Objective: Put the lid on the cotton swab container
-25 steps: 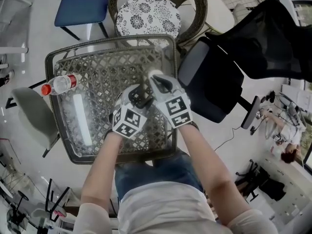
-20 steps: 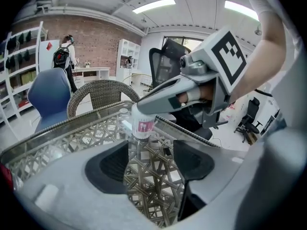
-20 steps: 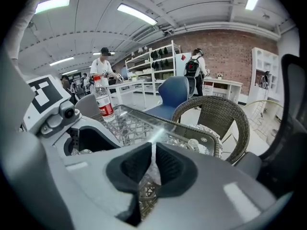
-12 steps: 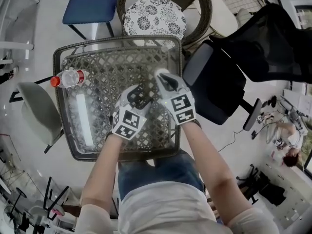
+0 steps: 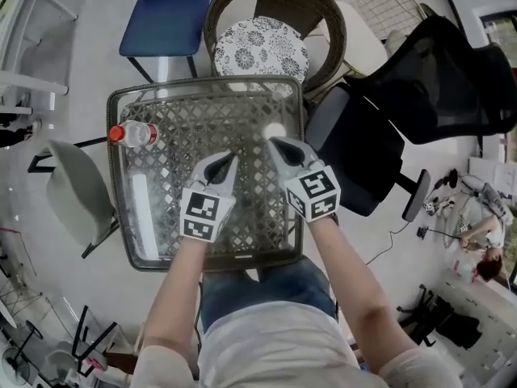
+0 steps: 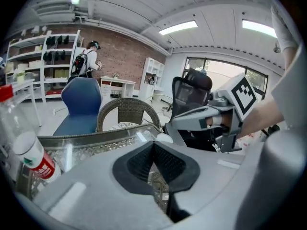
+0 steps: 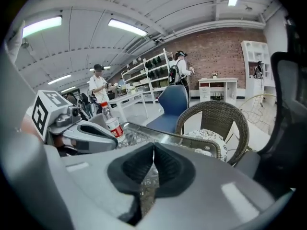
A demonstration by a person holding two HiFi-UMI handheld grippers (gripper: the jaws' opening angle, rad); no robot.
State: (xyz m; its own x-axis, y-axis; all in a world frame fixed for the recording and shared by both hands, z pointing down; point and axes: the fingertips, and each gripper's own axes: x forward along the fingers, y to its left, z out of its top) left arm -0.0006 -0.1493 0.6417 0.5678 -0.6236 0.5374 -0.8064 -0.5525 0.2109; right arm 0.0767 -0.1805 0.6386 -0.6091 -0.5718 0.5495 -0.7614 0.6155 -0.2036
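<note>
A small round white cotton swab container stands on the glass-topped wicker table, towards its far right. Whether its lid is on I cannot tell. In the left gripper view the container shows just past the jaws. My right gripper is shut and empty, its tip just short of the container. My left gripper hovers over the table's middle, left of the container, shut with nothing between its pads. In the right gripper view the pads meet, and the left gripper lies at the left.
A clear water bottle with a red cap lies at the table's left edge. A wicker chair with a patterned cushion stands beyond the table, a blue chair at far left, a black office chair at right. People stand by distant shelves.
The left gripper's jaws, open earlier, are now shut. Both grippers have drawn apart and back towards me, and the white container now stands free beyond the right gripper's tip.
</note>
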